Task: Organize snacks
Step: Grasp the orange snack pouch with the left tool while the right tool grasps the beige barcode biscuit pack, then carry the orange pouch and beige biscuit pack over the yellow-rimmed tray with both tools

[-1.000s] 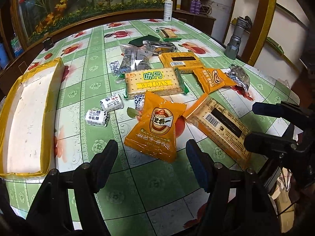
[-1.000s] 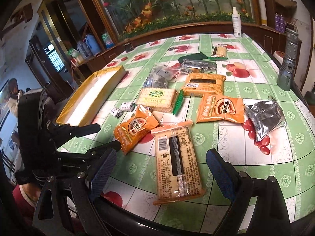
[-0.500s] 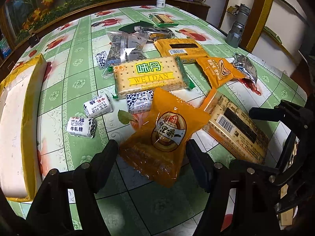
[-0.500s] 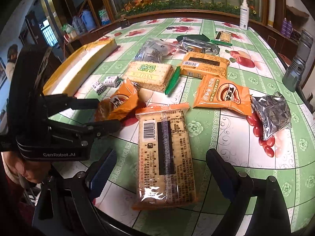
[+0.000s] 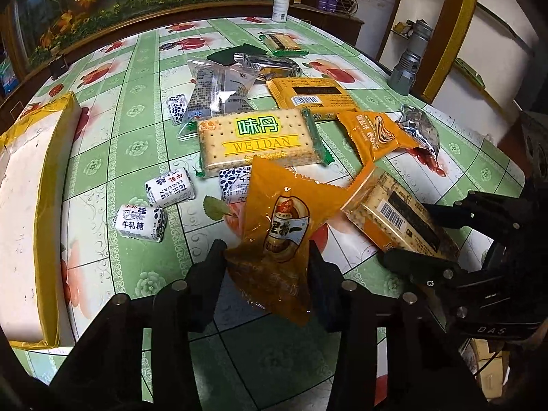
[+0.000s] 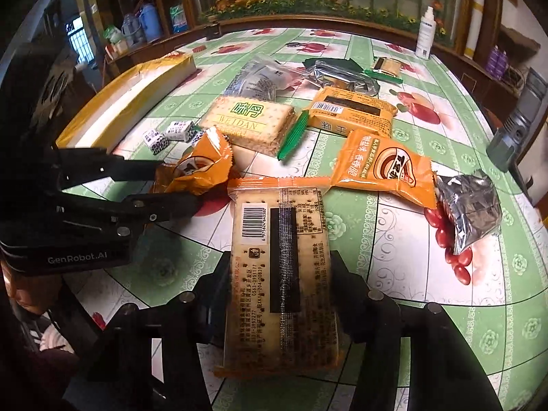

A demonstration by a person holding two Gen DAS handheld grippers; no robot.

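The left gripper (image 5: 267, 263) has just closed, pinching a crinkly orange bag (image 5: 281, 239); the right gripper (image 6: 279, 284) has just closed, squeezing a flat cracker pack (image 6: 279, 267).

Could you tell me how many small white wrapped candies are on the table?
4: one beside the clear packet, one left of centre, one nearest the tray, one partly covered by the held orange packet. Others may be hidden under packets.
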